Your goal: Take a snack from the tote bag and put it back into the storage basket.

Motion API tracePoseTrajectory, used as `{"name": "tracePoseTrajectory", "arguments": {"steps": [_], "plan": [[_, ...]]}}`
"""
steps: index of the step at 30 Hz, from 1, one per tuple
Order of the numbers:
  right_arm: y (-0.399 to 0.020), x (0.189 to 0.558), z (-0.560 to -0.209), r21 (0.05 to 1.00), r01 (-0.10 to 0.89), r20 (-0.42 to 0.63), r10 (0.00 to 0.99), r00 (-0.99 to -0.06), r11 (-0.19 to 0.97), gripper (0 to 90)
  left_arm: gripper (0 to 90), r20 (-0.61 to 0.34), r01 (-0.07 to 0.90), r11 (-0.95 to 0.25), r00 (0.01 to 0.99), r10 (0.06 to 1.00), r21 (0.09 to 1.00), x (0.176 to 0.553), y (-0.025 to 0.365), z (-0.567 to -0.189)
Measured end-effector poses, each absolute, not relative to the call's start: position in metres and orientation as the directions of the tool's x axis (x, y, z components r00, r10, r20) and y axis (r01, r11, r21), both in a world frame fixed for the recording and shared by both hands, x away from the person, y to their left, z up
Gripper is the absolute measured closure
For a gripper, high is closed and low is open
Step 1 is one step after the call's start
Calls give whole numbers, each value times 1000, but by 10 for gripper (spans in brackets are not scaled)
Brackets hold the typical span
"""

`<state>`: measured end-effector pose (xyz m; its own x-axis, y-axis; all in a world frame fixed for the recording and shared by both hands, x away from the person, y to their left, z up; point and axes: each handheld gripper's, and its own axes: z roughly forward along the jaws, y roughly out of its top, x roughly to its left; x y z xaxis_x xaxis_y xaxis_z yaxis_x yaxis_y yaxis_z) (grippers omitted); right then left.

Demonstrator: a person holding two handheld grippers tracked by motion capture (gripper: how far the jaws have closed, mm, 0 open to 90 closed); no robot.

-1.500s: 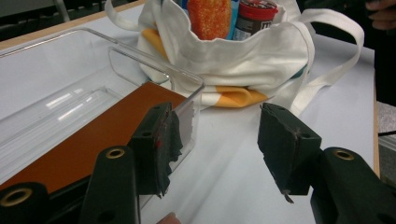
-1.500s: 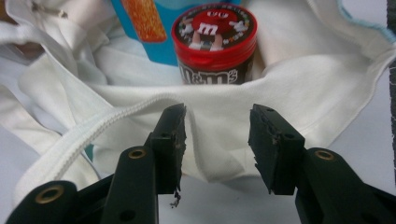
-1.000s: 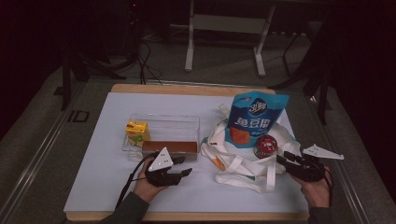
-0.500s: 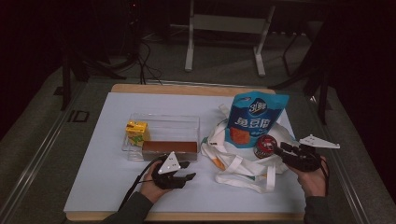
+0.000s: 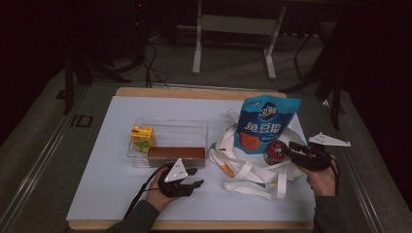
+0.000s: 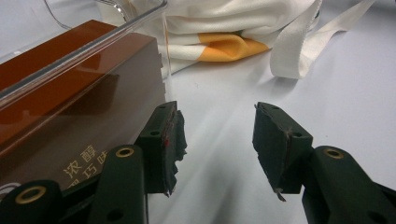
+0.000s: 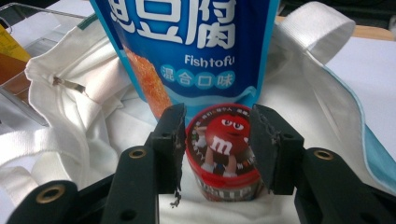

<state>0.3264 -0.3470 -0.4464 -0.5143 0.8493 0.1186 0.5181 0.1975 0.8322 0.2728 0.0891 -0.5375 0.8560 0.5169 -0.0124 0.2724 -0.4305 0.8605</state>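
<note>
A red M&M's tub [image 5: 275, 151] [image 7: 222, 149] stands on a white tote bag [image 5: 252, 172] [image 7: 84, 107], in front of a blue fish tofu pouch [image 5: 262, 124] [image 7: 187, 42]. My right gripper [image 5: 290, 150] [image 7: 217, 140] is half open, its tips on either side of the tub. I see no squeeze on it. My left gripper [image 5: 196, 177] [image 6: 217, 140] lies low on the white table, open and empty. It is just beside a brown box [image 5: 176, 155] [image 6: 70, 107] inside a clear container [image 5: 194, 127].
A yellow carton [image 5: 142, 137] sits in the container's left end. The tote's straps [image 5: 272, 187] [image 6: 299, 51] trail over the table toward the front. The wooden table edge [image 5: 194, 91] runs along the back, with dark stands on the floor beyond it.
My right gripper has moved up and left toward the red tub, and its tips now flank it. The tub has stayed put. My left gripper has barely shifted.
</note>
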Motion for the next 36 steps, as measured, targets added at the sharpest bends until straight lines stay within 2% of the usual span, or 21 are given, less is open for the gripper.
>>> {"name": "tracePoseTrajectory", "arguments": {"steps": [5, 18, 27, 36], "plan": [[-343, 335, -442, 832, 516, 116, 845, -523, 205, 555, 525, -15, 276, -432, 856, 517, 859, 273, 88, -538], [-346, 361, -427, 843, 522, 186, 839, -512, 132, 450, 521, -16, 280, -444, 859, 512, 851, 274, 87, -538], [-344, 375, -419, 846, 514, 172, 840, -515, 142, 437, 518, -21, 282, -444, 862, 506, 850, 274, 88, -538], [-339, 392, -419, 856, 501, 218, 791, -572, 127, 486, 517, -17, 278, -447, 863, 505, 850, 274, 87, -538]]}}
